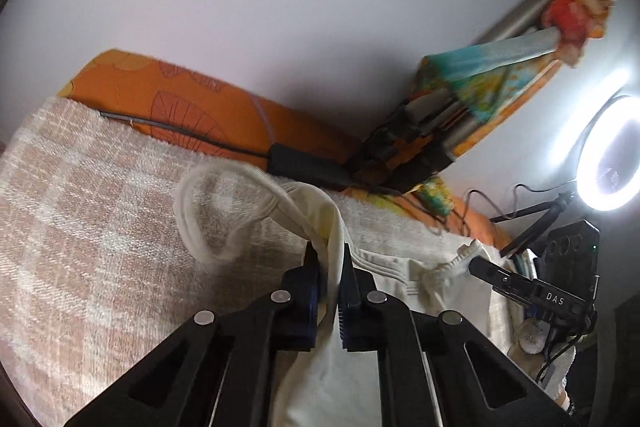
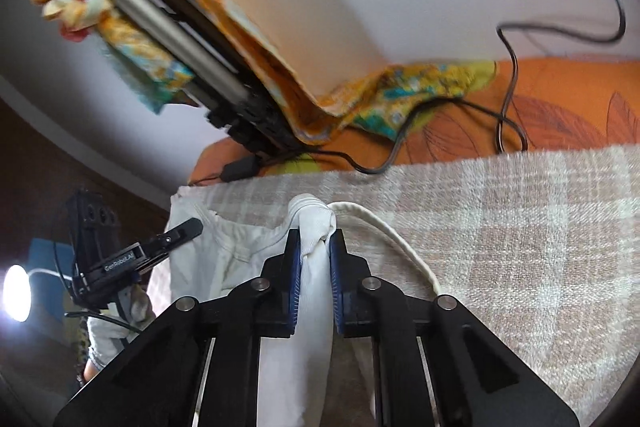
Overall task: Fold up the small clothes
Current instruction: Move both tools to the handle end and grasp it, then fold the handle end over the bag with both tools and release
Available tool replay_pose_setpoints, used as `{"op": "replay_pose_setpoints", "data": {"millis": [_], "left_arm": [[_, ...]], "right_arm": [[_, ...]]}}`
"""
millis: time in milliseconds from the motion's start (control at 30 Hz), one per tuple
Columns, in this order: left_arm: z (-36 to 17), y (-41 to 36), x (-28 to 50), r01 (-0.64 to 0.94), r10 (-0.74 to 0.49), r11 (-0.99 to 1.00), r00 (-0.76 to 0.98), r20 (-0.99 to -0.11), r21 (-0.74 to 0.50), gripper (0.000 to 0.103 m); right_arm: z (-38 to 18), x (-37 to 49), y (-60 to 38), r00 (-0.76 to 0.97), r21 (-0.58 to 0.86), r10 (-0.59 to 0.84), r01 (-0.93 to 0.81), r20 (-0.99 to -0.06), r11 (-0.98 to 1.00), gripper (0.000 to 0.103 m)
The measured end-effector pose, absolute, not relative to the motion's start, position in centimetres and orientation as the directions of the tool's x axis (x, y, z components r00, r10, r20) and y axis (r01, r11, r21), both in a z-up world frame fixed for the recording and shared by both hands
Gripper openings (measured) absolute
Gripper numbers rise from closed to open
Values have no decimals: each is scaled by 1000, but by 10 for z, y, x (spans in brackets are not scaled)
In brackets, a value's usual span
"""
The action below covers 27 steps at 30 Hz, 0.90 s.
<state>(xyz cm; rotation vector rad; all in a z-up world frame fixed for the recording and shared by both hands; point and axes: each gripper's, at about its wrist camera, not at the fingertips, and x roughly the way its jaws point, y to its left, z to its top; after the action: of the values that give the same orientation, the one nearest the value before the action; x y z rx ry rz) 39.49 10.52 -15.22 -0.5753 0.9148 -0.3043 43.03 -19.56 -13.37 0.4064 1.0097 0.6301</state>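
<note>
The left gripper [image 1: 328, 267] is clenched on a bunched fold of the cream garment [image 1: 400, 287], its blue pads pressing the cloth from both sides, and the looped hem [image 1: 208, 211] of the piece hangs free to the left over the checked towel [image 1: 80, 227] that covers the surface. In the same view the right gripper shows at the right edge, its tip at the frilled edge of the garment. From the right wrist view, the right gripper [image 2: 314, 259] is likewise clamped on a gathered wad of the white cloth, with a band of hem curving away to the right across the towel, while the left gripper appears at the left side beside the spread part of the garment. Behind the towel's far edge lie the orange sheet [image 2: 560, 107], a black cable [image 2: 508, 99] and a tripod [image 2: 160, 23] draped in patterned fabric; a ring light [image 1: 612, 167] glows at the right edge of the left view. Judging by this, the garment is lifted at two points and held near the towel's far edge, so the step in hand looks like carrying one side over for a fold. The next move probably calls for keeping both grips level, laying the held edge flat on the towel, and letting go only once the layers line up.
</note>
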Motion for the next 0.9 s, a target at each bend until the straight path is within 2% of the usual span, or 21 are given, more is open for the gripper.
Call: {"op": "replay_pose_setpoints", "data": {"millis": [500, 700, 900], "left_arm": [[-83, 105, 325, 104, -455, 847, 650, -608, -522, 4], [-71, 103, 280, 123, -453, 855, 652, -608, -505, 4], [-79, 93, 234, 133, -449, 866, 631, -633, -482, 4]], "right_arm": [[-65, 366, -201, 455, 531, 663, -397, -594, 748, 11], [-48, 322, -208, 456, 516, 665, -420, -591, 746, 11], [-52, 266, -206, 448, 469, 639, -439, -625, 766, 11]]}}
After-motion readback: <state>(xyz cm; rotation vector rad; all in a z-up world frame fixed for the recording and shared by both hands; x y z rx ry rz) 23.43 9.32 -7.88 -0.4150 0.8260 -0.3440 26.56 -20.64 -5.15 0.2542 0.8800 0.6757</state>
